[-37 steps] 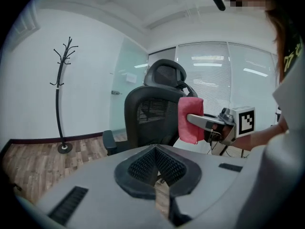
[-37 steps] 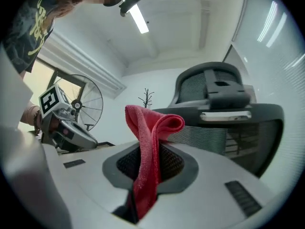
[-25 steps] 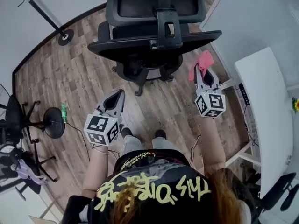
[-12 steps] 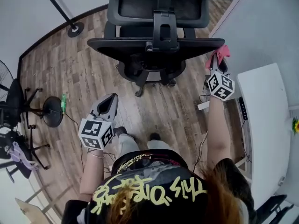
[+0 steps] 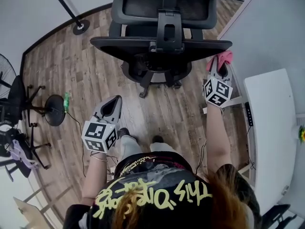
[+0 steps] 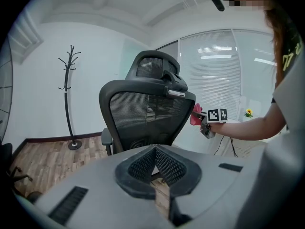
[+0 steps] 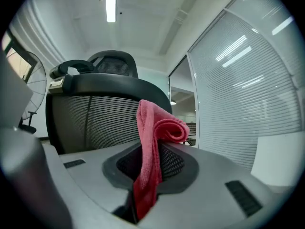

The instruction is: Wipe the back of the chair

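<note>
The black mesh office chair (image 5: 162,46) stands with its back toward me, headrest (image 5: 164,4) at the top of the head view. My right gripper (image 5: 218,69) is shut on a pink cloth (image 5: 221,58), which sits right at the right end of the chair back's top edge. In the right gripper view the cloth (image 7: 153,147) hangs folded from the jaws, with the mesh back (image 7: 95,120) close behind on the left. My left gripper (image 5: 113,105) hangs low over the floor, shut and empty, well short of the chair. The left gripper view shows the chair back (image 6: 143,116) ahead.
A white desk (image 5: 269,128) runs along the right, close to my right arm. A coat stand (image 5: 78,27) is at the back left, with a fan base (image 5: 55,116) and another chair (image 5: 14,104) on the left. Window blinds (image 6: 214,80) lie behind the chair.
My right gripper has carried the pink cloth up and forward from beside the seat to the right end of the chair back. The left gripper has stayed low, hardly moving.
</note>
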Tool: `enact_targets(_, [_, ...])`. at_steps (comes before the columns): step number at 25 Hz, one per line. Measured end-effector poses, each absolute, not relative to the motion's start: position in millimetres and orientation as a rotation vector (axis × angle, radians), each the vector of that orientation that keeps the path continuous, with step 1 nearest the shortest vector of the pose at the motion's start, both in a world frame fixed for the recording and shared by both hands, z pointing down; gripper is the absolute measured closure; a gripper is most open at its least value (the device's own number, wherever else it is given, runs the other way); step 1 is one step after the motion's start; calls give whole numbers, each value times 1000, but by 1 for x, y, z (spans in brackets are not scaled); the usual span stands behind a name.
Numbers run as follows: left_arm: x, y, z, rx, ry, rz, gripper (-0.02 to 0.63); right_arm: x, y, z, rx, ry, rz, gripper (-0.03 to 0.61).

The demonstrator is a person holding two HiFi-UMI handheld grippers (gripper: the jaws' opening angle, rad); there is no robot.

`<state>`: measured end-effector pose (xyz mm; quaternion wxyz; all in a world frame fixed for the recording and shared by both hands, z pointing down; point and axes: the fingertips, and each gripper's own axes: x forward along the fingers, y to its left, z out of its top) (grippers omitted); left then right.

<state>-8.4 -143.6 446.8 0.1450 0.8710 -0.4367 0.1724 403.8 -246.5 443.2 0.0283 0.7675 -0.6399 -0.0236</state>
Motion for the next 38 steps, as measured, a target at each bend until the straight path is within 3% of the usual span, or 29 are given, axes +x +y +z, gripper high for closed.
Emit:
enact_targets(23, [-56,-153,435,2521,-1269,475,621,355,-281,434,2314,-1908,-49,518])
enact_targets(38, [-91,-161,434,2521,-1262,481,621,229,-294,444,2074,-2073,-195,518])
